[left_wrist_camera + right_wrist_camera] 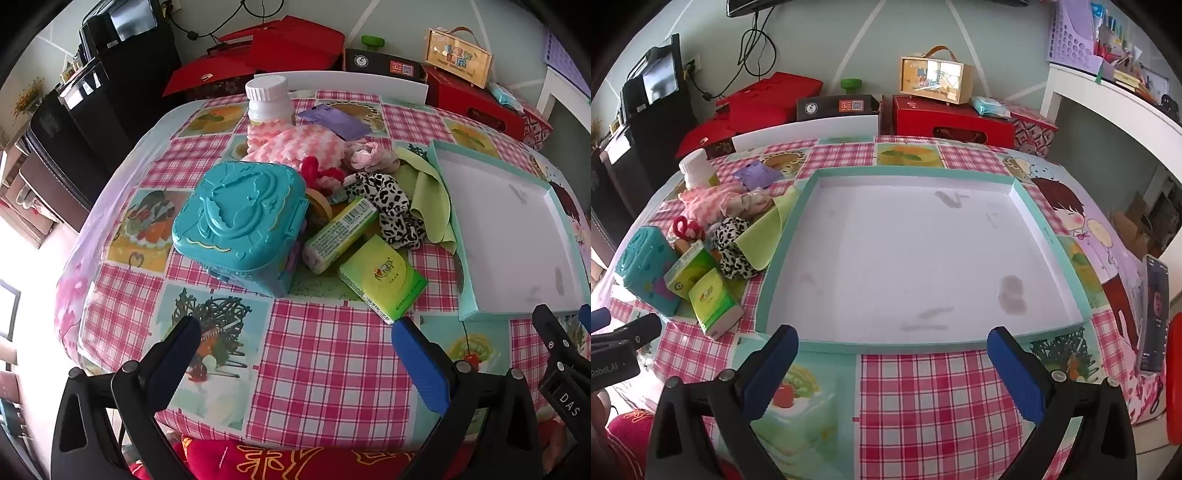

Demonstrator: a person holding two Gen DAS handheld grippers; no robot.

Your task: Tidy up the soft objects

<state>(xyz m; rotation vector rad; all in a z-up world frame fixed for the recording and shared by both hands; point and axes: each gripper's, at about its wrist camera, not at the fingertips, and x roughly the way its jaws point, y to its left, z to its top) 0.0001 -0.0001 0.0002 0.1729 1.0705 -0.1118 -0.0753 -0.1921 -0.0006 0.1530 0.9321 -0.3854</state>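
Observation:
A pile of soft things lies on the checked tablecloth: a pink-white knitted cloth (291, 142), a red yarn piece (317, 171), a pink scrunchie (369, 155), a leopard-print scrunchie (391, 205) and a green cloth (428, 184). They also show in the right wrist view, with the leopard scrunchie (733, 247) beside the green cloth (764, 236). A shallow teal-rimmed white box (1049, 236) stands empty to the right; it also shows in the left wrist view (448, 210). My left gripper (295, 332) is open and empty, short of the pile. My right gripper (892, 343) is open and empty at the box's near rim.
A teal plastic case (236, 221), two green tissue packs (382, 277) (340, 232), a white bottle (267, 101) and a purple packet (334, 120) sit by the pile. A phone (1154, 314) stands at the table's right edge. Red boxes (953, 120) line the back.

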